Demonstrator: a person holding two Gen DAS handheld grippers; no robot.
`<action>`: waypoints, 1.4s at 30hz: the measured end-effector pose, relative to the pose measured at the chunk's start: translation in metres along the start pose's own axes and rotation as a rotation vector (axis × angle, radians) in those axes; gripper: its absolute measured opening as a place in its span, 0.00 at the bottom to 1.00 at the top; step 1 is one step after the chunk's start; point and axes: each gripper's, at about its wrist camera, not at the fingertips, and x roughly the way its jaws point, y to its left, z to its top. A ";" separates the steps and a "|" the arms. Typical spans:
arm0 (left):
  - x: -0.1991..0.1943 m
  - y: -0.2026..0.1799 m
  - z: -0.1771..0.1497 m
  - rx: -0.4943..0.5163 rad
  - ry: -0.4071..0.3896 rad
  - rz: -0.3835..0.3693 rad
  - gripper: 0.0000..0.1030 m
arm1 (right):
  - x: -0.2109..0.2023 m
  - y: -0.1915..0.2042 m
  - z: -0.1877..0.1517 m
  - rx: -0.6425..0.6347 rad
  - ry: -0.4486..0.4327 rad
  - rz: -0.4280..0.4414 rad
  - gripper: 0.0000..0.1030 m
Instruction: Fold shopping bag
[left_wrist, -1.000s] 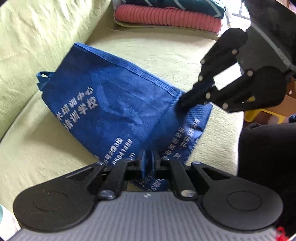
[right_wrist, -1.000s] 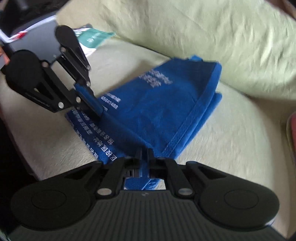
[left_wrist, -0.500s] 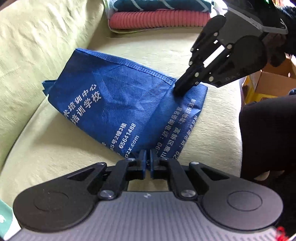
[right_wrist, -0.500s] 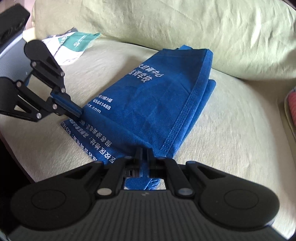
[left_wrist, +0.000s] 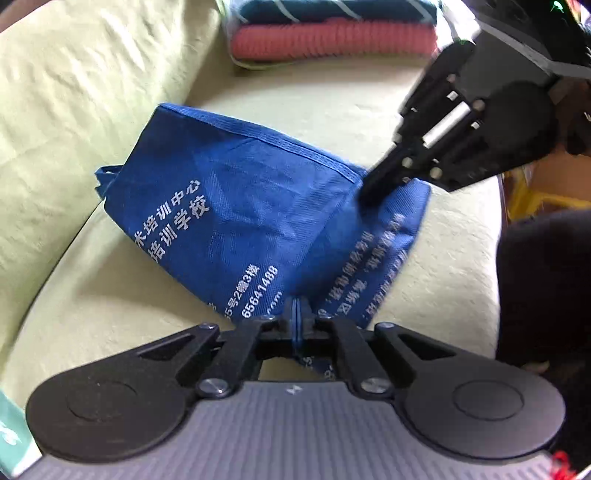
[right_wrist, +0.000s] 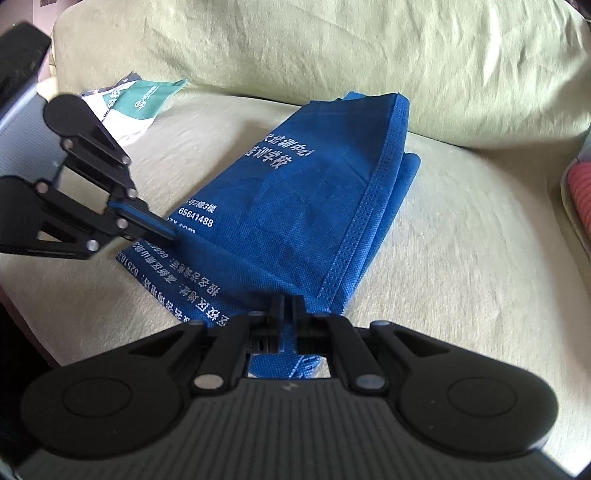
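Note:
A blue non-woven shopping bag (left_wrist: 236, 206) with white printed text lies partly folded on a pale green sofa seat (left_wrist: 92, 288); it also shows in the right wrist view (right_wrist: 295, 192). My left gripper (left_wrist: 298, 308) is shut on the bag's near edge. My right gripper (right_wrist: 289, 306) is shut on another edge of the bag. In the left wrist view the right gripper (left_wrist: 373, 188) pinches the bag's right corner. In the right wrist view the left gripper (right_wrist: 166, 230) pinches the bag's left corner. The held flap is lifted over a lower layer of the bag.
Folded pink and teal textiles (left_wrist: 332, 40) are stacked at the far end of the sofa. A green and white plastic bag (right_wrist: 140, 99) lies at the sofa's other end. The back cushion (right_wrist: 332, 48) rises behind the bag. A dark-clothed leg (left_wrist: 543, 280) is at the seat edge.
Both grippers have carried the held edge of the bag back toward the seat's front edge, drawing the flap flatter. Both stay shut on the fabric.

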 end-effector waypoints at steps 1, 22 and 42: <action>-0.003 -0.002 0.000 0.034 0.002 0.017 0.00 | 0.000 -0.001 0.000 0.007 -0.002 0.005 0.02; 0.000 -0.070 -0.064 1.005 -0.110 0.290 0.52 | -0.002 -0.012 -0.004 0.027 -0.031 0.076 0.02; -0.005 -0.036 -0.027 0.827 -0.070 -0.009 0.26 | -0.035 0.014 -0.054 -0.868 -0.195 0.050 0.53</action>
